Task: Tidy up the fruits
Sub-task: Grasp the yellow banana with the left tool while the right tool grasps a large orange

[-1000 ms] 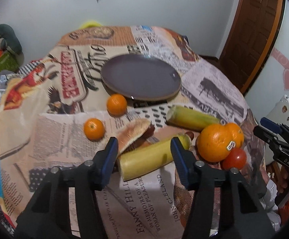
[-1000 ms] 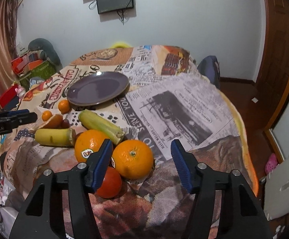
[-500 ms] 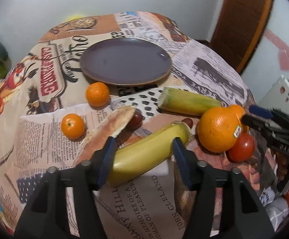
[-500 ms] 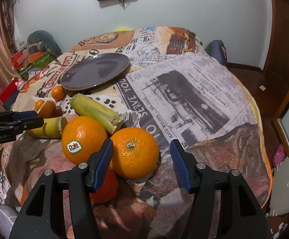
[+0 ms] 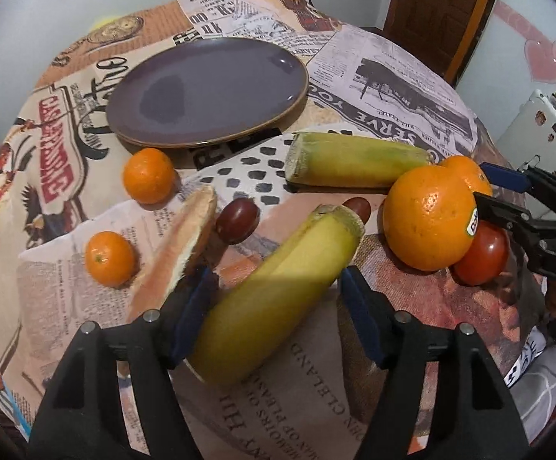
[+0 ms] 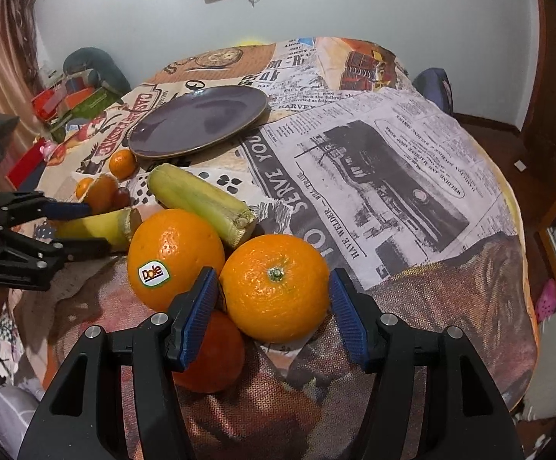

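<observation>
The left hand-held gripper (image 5: 274, 306) was seen lowered over a yellow banana (image 5: 274, 291) lying on the newspaper-print cloth (image 5: 393, 88) of the bench; its jaws had just been opening, and the banana lay between the blue pads (image 5: 191, 312) with a visible gap on the right side, so no grip was shown. Just left of the banana a piece of bread (image 5: 178, 245) was laid, with a dark red grape (image 5: 237, 219) touching its upper end and a second grape (image 5: 358, 207) by the banana's cut tip. Two small mandarins (image 5: 148, 181) were placed apart on the left, near the empty purple plate (image 5: 209, 88) farther back. A greenish banana (image 5: 354, 159) was laid between the plate and the large fruit. The right hand-held gripper (image 6: 272, 314) was held moderately wide around a large orange (image 6: 276, 287), the pads standing just beside its flanks; whether they pressed on it could not be told. A second orange with a sticker (image 6: 174, 257) was seen touching it on the left, and a red tomato (image 6: 211, 352) lay beneath both, partly behind the left finger (image 6: 195, 318).
</observation>
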Available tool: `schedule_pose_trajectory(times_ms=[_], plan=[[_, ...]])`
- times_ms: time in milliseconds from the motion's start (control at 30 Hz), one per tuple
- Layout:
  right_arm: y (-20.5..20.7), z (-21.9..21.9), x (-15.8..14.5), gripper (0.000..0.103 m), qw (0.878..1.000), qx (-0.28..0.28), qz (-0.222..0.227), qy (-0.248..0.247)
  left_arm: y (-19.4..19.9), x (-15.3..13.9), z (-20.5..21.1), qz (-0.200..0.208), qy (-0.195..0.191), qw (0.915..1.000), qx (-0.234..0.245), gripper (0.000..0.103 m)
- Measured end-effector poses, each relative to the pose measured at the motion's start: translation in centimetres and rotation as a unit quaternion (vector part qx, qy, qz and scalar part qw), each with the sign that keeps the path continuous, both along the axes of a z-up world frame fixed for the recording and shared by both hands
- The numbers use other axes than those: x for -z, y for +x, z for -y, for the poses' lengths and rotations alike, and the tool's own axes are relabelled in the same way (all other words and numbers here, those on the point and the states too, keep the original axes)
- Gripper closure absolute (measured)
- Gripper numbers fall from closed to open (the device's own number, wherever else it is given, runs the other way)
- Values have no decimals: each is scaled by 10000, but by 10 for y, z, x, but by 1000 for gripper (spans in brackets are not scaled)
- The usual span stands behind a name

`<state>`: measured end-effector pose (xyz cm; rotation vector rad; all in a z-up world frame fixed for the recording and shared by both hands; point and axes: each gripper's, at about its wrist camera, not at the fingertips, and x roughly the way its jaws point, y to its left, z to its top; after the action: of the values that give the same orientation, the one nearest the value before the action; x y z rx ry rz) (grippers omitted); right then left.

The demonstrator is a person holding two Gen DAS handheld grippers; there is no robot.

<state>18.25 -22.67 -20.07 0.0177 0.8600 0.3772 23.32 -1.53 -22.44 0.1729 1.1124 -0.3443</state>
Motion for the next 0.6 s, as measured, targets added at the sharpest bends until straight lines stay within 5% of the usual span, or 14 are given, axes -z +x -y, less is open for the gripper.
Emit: schedule_pose_trajectory(times_ms=[433,600], plan=[[1,0,1,47,10000,17,-3,0,-21,-12,-6,-70,-475,9973,-551,63],[1,4,1,46,9999,53,-89,78,-29,-15,6,40,-336,9984,-456,65]])
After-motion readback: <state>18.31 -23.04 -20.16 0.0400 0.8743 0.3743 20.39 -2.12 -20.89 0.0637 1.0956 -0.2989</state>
